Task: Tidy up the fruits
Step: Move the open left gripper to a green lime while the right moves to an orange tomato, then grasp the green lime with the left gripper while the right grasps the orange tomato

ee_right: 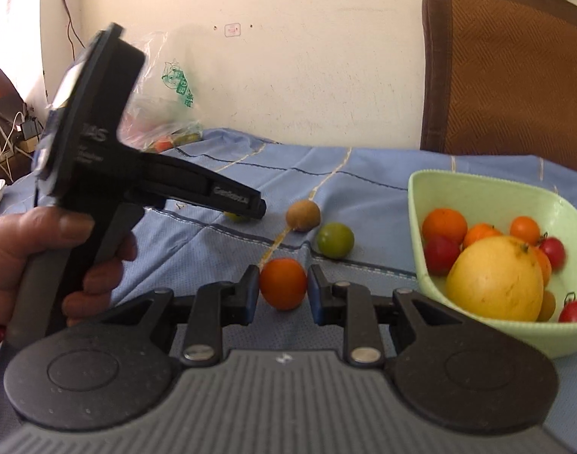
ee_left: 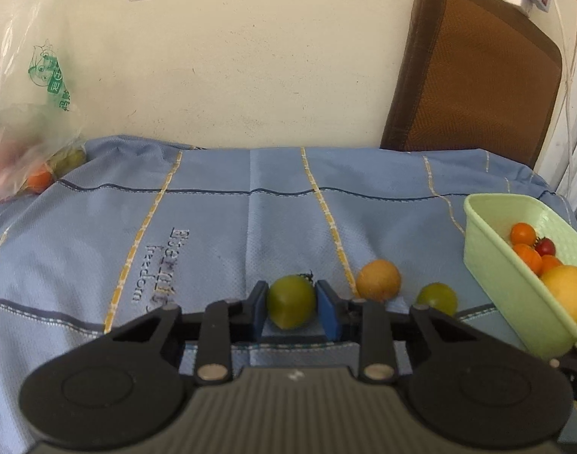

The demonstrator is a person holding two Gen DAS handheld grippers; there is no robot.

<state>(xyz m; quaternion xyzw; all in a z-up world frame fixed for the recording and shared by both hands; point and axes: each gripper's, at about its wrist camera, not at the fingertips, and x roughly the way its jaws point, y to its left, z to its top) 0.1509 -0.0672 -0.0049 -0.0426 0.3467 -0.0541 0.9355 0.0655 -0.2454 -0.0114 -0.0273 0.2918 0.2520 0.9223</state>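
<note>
Presently, a smooth green tomato (ee_left: 291,306) is clamped by the left gripper (ee_left: 291,312), and a glossy orange tomato (ee_right: 283,283) by the right gripper (ee_right: 283,289), both just above the blue stitched cloth (ee_left: 212,227). Mixed fruit is held in the pale-green basket (ee_right: 417,204) nearby; a cream wall (ee_left: 250,75) is seen behind.

Soft, even daylight fills both views, brightest at a blown-out window (ee_right: 8,7) on the right wrist view's left edge. Fisheye curvature bends the edges and darkens the corners. The plastic bag (ee_left: 19,128) looks hazy; the handheld gripper body (ee_right: 95,121) smears with motion blur.
</note>
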